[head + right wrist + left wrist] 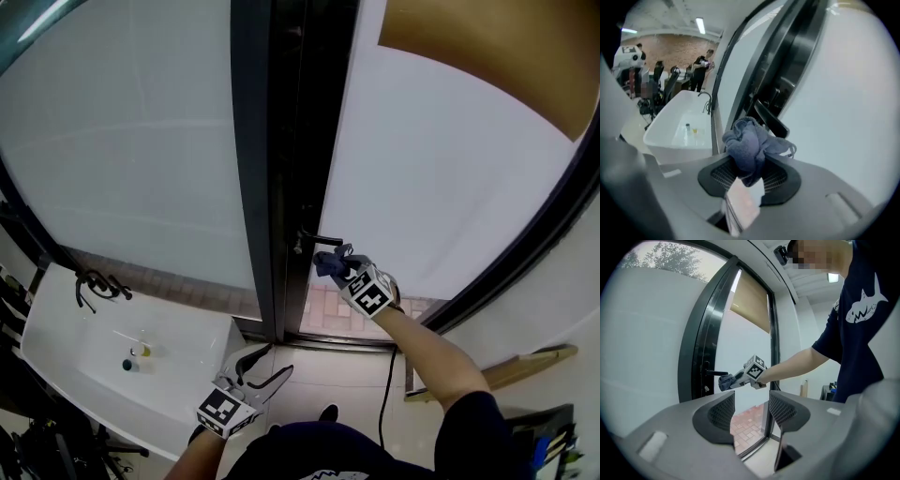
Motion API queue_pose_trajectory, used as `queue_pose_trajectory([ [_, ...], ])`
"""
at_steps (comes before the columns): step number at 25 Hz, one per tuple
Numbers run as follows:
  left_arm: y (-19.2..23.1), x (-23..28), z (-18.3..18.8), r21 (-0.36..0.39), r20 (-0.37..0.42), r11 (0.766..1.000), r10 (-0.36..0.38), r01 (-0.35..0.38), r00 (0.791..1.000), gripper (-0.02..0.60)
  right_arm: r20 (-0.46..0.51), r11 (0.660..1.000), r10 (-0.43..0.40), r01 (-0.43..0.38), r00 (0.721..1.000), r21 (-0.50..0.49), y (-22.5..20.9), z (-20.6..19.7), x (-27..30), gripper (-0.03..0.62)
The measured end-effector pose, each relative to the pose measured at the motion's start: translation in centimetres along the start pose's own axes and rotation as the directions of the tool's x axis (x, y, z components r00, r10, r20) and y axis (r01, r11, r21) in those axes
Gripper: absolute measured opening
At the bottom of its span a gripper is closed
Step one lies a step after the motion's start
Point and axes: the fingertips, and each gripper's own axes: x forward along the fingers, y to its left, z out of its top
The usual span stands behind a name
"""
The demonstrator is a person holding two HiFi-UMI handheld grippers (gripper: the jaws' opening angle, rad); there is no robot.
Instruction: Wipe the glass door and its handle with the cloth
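Note:
The glass door (441, 178) stands in a black frame, with a black lever handle (319, 241) on its left edge. My right gripper (337, 267) is shut on a bunched blue-grey cloth (749, 147), held just below the handle (769, 118). In the left gripper view the cloth (725, 381) sits right under the handle (715, 373). My left gripper (262, 373) hangs low near the floor, open, with nothing between its fingers (723, 414).
A white washbasin (70, 342) with a black tap (94, 286) stands at the lower left. A fixed glass pane (122, 141) fills the left of the frame. A brown blind (497, 47) covers the door's top. A cable (386, 384) hangs below my right arm.

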Motion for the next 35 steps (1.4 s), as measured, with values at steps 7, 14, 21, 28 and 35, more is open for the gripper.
queue_pose_trajectory([
  [7, 0.6, 0.0, -0.4, 0.003, -0.017, 1.0, 0.03, -0.03, 0.999, 0.223, 0.179, 0.901, 0.056, -0.127, 0.982, 0.414, 0.5, 4.0, 4.8, 0.132],
  [14, 1.5, -0.5, -1.4, -0.011, -0.049, 0.998, 0.067, -0.068, 0.997, 0.222, 0.306, 0.758, -0.043, -0.168, 0.951, 0.631, -1.9, 6.2, 7.6, 0.132],
  [21, 2.4, -0.5, -1.9, -0.029, -0.059, 0.995, 0.09, -0.092, 0.994, 0.223, 0.291, 0.807, -0.011, -0.163, 0.957, 0.568, -2.0, 5.9, 8.8, 0.13],
  [28, 2.2, 0.2, -1.6, -0.035, -0.055, 0.996, 0.083, -0.085, 0.995, 0.222, 0.301, 0.797, -0.009, -0.175, 0.953, 0.578, -2.0, 5.3, 8.7, 0.13],
  [35, 2.1, 0.2, -2.2, -0.028, -0.065, 0.996, 0.083, -0.085, 0.994, 0.223, 0.278, 0.783, -0.016, -0.161, 0.96, 0.6, -2.2, 4.0, 8.8, 0.129],
])
